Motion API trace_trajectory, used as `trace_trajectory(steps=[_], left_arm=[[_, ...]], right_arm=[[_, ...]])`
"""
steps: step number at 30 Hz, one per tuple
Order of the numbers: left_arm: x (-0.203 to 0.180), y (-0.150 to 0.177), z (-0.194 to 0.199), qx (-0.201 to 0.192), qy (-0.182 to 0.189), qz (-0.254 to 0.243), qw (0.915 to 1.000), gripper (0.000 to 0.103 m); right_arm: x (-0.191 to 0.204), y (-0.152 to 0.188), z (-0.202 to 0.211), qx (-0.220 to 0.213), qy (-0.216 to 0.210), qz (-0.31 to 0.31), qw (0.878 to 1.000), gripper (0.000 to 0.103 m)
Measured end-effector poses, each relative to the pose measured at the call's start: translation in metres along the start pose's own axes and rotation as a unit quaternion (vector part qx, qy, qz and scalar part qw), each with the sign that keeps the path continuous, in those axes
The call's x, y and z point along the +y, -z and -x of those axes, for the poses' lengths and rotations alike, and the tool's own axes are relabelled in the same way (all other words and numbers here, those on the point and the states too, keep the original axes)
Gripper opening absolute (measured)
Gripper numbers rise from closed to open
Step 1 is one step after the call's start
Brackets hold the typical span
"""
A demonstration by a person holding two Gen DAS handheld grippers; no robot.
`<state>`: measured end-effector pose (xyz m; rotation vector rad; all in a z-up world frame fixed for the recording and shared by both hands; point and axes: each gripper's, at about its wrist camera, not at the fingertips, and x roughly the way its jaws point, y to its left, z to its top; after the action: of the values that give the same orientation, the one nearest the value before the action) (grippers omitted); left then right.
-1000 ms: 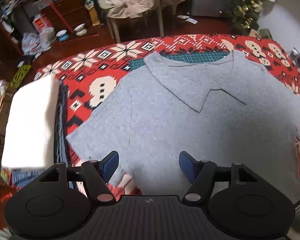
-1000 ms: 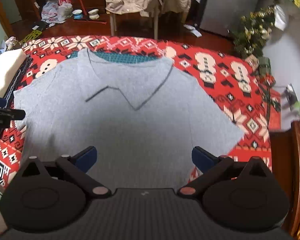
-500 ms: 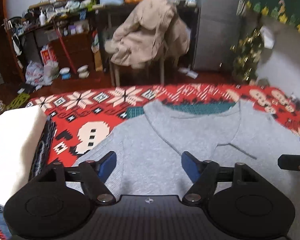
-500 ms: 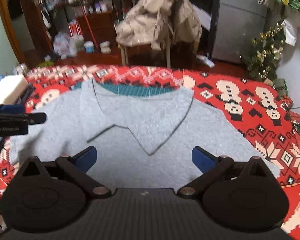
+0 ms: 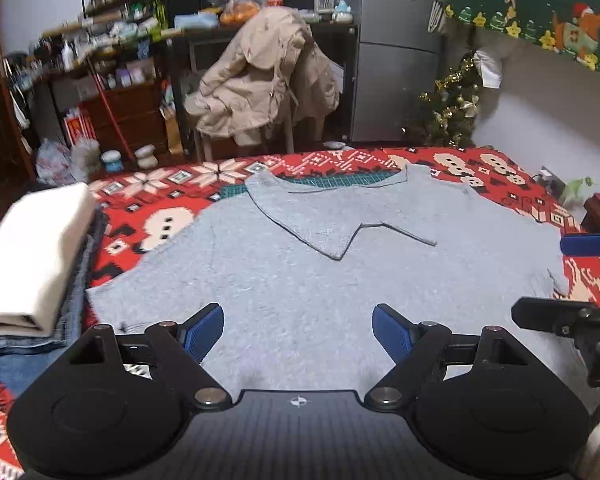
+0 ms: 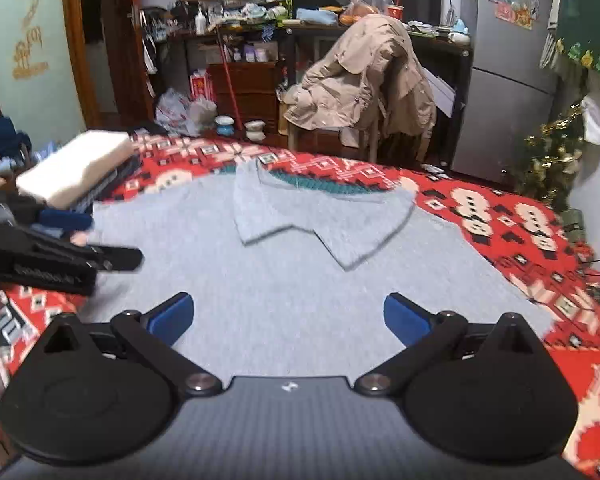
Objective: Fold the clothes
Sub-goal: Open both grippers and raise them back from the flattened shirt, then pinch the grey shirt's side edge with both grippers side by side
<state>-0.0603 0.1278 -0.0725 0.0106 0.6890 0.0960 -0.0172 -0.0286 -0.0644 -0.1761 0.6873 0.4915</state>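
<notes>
A grey short-sleeved shirt [image 5: 300,280] lies spread flat on the red patterned cloth [image 5: 172,216], with its collar flap folded down at the far side. It also shows in the right wrist view [image 6: 284,280]. My left gripper [image 5: 298,330] is open and empty, low over the shirt's near edge. My right gripper [image 6: 288,316] is open and empty, also over the near part of the shirt. Each gripper shows at the edge of the other's view: the right one [image 5: 580,280] and the left one [image 6: 60,256].
A stack of folded clothes with a white piece on top [image 5: 32,256] sits at the left of the table, also in the right wrist view [image 6: 76,168]. A chair with a beige coat [image 5: 268,80] and a small Christmas tree [image 5: 452,108] stand beyond the table.
Both grippers have tilted up from looking down on the shirt to looking forward across it, and sit lower near its front edge. Both stayed open.
</notes>
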Motion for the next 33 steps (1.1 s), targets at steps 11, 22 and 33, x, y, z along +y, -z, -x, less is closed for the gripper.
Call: trace_trajectory(steps=[11, 22, 33], left_arm=[[-0.006, 0.047, 0.016, 0.039, 0.098, -0.043, 0.9935, 0.075], [0.017, 0.077, 0.037, 0.062, 0.089, -0.172, 0.9792, 0.072], [0.069, 0.1, 0.036, 0.153, 0.094, -0.001, 0.9837, 0.034]], right_arm=[[-0.001, 0.048, 0.058, -0.016, 0.002, 0.05, 0.999, 0.102], [-0.018, 0.092, 0.081, 0.056, 0.032, 0.124, 0.99, 0.089], [-0.062, 0.115, 0.081, 0.118, 0.056, -0.003, 0.991, 0.039]])
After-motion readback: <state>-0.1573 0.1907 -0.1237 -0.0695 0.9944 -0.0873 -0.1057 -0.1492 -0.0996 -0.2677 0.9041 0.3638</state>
